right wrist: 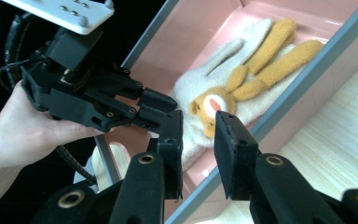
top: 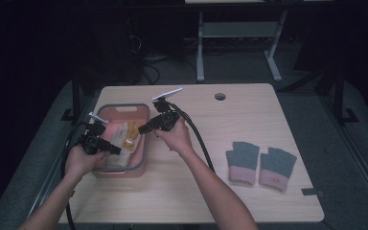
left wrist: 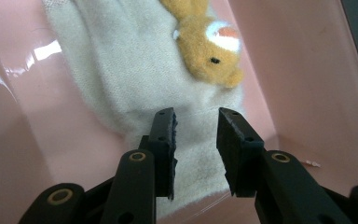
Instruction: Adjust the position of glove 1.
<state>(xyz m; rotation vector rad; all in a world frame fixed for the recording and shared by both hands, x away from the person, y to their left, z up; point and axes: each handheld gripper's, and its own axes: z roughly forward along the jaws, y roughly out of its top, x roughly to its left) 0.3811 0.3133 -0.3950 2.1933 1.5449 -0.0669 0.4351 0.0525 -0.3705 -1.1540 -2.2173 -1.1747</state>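
A pink basket (top: 124,106) with a grey rim stands on the left of the wooden table. In it lies a cream glove (top: 123,139) with an orange plush animal on it (left wrist: 209,46). My left gripper (top: 111,149) hangs inside the basket's near left part. Its jaws stand apart just over the glove's cuff (left wrist: 135,70), with nothing pinched between the left gripper's tips (left wrist: 196,122). My right gripper (top: 143,128) hovers above the basket's right rim (right wrist: 307,60) and points at the glove (right wrist: 205,79). Nothing sits between the right gripper's open tips (right wrist: 198,126).
Two grey gloves with pink cuffs (top: 242,160) (top: 277,167) lie side by side on the right of the table. A round cable hole (top: 220,96) sits near the far edge. Black cables trail from both grippers. Desk legs stand on the floor beyond.
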